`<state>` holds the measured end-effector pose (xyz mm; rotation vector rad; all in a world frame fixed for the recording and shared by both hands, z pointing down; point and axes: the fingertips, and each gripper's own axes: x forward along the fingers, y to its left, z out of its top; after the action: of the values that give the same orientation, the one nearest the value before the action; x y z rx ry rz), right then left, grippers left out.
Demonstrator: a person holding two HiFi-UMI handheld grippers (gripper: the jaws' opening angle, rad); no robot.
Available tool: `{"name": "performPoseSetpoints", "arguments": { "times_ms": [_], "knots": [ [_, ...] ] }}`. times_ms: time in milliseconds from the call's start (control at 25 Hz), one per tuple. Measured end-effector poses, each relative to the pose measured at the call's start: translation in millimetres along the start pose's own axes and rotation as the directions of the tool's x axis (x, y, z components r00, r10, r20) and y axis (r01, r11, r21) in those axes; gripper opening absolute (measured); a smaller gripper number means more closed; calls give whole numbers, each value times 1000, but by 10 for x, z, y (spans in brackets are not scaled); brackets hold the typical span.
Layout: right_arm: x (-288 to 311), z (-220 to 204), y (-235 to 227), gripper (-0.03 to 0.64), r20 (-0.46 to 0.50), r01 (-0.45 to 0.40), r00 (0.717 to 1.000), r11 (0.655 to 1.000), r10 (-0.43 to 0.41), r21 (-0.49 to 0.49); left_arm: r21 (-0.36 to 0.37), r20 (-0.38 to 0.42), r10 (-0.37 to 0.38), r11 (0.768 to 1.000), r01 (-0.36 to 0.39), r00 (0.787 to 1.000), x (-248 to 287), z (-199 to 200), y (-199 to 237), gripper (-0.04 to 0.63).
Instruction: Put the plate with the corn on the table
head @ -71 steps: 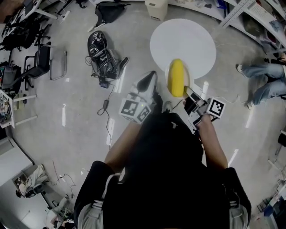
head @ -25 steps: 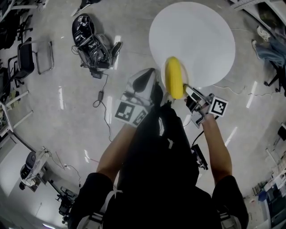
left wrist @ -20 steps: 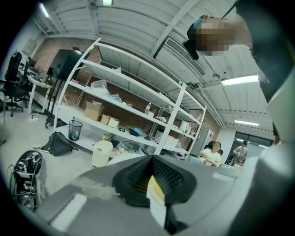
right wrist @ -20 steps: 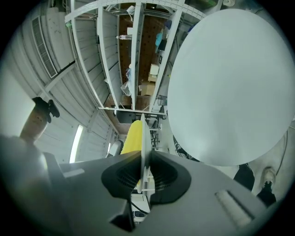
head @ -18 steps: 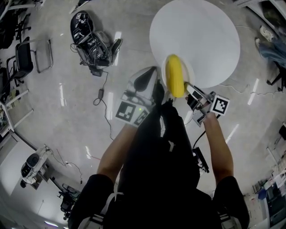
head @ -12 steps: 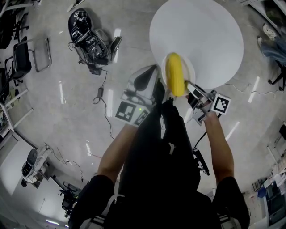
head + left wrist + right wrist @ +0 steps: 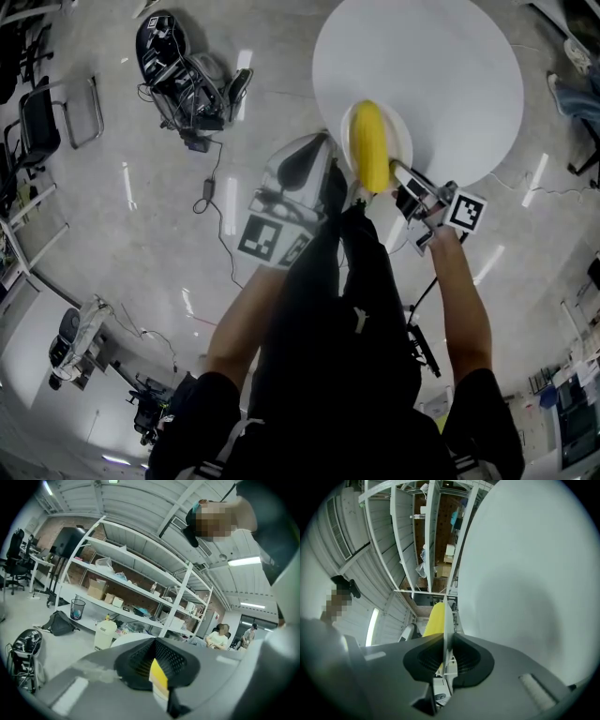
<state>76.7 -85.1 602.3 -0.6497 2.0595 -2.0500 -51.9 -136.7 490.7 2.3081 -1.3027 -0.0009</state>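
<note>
A small white plate (image 7: 401,133) carries a yellow corn cob (image 7: 369,145) and hangs over the near edge of the round white table (image 7: 441,56). My left gripper (image 7: 337,185) is shut on the plate's left rim; its own view shows the corn (image 7: 158,673) and the white rim (image 7: 161,696) between the jaws. My right gripper (image 7: 396,172) is shut on the right rim. In the right gripper view the plate (image 7: 446,620) appears edge-on in the jaws, with the corn (image 7: 434,620) beside it and the tabletop (image 7: 525,573) close by.
A black wheeled device with cables (image 7: 183,70) lies on the floor at the left, with a chair (image 7: 42,127) beyond it. A seated person's legs (image 7: 581,94) are right of the table. Shelving (image 7: 140,588) and a white bin (image 7: 104,632) stand behind it.
Both grippers and the plate have moved forward and down. The plate now overlaps the table's near edge more, and the table looks larger.
</note>
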Motion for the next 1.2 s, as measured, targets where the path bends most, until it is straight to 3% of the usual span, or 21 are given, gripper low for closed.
{"name": "performPoseSetpoints", "arguments": {
  "times_ms": [120, 320, 920, 1200],
  "knots": [
    [6, 40, -115, 46, 1, 19, 1000, 1000, -19, 0, -23, 4, 14, 1000, -14, 1000, 44, 6, 28, 6],
    [31, 70, -202, 46, 2, 29, 1000, 1000, -29, 9, 6, -12, 1, 1000, -1, 1000, 34, -91, 83, 6],
    [142, 38, -363, 46, -32, 63, 998, 998, -62, 28, -5, -8, -14, 1000, 14, 1000, 14, -183, 56, 6],
    [224, 94, -414, 46, -25, 68, 997, 997, -68, 36, -51, 17, 3, 999, -2, 1000, 127, -113, 115, 6]
  ]
}}
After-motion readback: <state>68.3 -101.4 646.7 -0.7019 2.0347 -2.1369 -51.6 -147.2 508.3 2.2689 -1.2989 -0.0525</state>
